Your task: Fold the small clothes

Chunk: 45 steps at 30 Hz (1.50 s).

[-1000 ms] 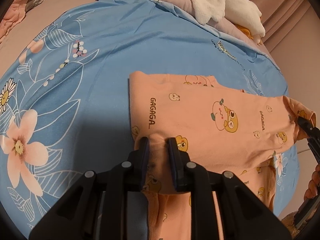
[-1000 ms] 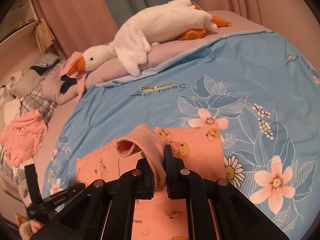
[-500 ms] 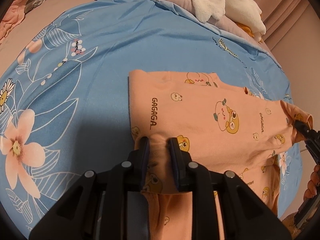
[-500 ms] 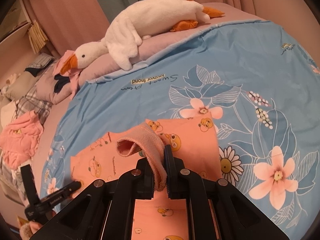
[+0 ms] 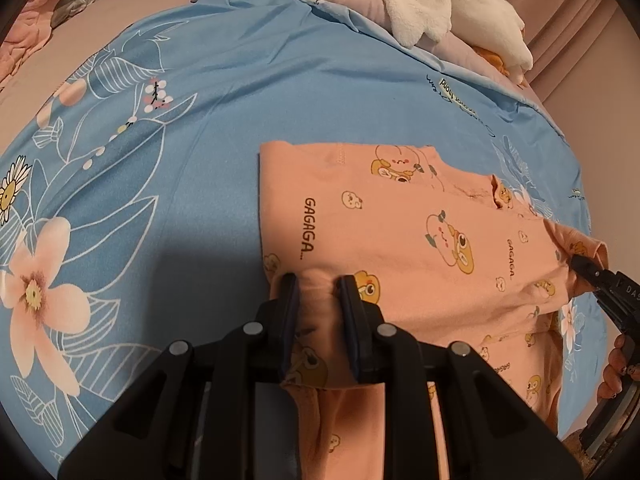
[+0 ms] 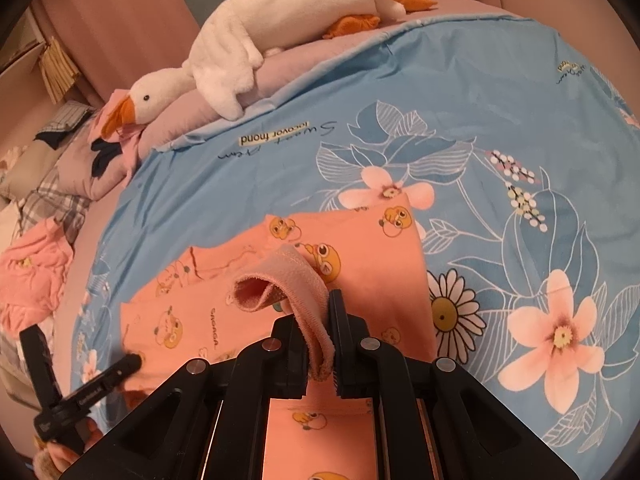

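A small orange shirt [image 5: 420, 224] printed with cartoon bears and "GAGAGA" lies on the blue floral bed cover [image 5: 168, 184]; it also shows in the right wrist view [image 6: 360, 264]. My left gripper [image 5: 318, 284] is shut on a bunched fold of the shirt's near edge. My right gripper [image 6: 318, 312] is shut on the shirt's ribbed cuff [image 6: 288, 284], which loops up above the fingers. The right gripper's tip shows at the far right of the left wrist view [image 5: 584, 268], at the shirt's edge. The left gripper shows at lower left of the right wrist view [image 6: 100, 380].
A white plush goose [image 6: 256, 36] lies on a mauve pillow [image 6: 280, 68] at the head of the bed. A pink garment [image 6: 32, 272] and plaid bedding [image 6: 52, 204] lie at the left. Pink curtains [image 6: 120, 24] hang behind.
Both grippers have carried the held shirt edge forward over the garment, and the shirt's folded upper layer now lies farther across. Both grips stay shut.
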Each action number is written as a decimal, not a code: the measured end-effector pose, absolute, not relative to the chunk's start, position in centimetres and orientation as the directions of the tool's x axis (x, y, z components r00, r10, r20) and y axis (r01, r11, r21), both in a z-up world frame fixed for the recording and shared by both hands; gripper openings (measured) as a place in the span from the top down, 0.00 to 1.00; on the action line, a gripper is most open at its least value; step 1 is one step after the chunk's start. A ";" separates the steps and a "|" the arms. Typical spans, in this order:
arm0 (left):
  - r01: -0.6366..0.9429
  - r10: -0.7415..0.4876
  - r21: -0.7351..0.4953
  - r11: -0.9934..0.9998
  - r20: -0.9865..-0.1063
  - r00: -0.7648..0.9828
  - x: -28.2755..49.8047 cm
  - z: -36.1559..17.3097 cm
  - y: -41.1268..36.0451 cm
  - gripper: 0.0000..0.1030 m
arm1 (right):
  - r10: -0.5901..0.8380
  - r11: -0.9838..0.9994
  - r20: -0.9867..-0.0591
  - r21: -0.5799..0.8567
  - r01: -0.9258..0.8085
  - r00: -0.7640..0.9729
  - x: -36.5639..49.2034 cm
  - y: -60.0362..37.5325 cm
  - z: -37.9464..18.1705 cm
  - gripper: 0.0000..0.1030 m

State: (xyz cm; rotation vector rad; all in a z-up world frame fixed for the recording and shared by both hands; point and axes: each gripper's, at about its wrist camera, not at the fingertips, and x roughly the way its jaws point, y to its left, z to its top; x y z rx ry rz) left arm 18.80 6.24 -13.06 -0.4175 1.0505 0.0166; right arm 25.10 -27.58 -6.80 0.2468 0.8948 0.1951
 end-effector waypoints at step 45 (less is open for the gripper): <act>-0.211 -0.173 -0.320 0.924 -0.840 0.514 18.8 -13.1 6.2 0.78 | 0.240 0.948 -0.798 0.315 0.043 0.552 25.3 -30.7 -9.8 0.91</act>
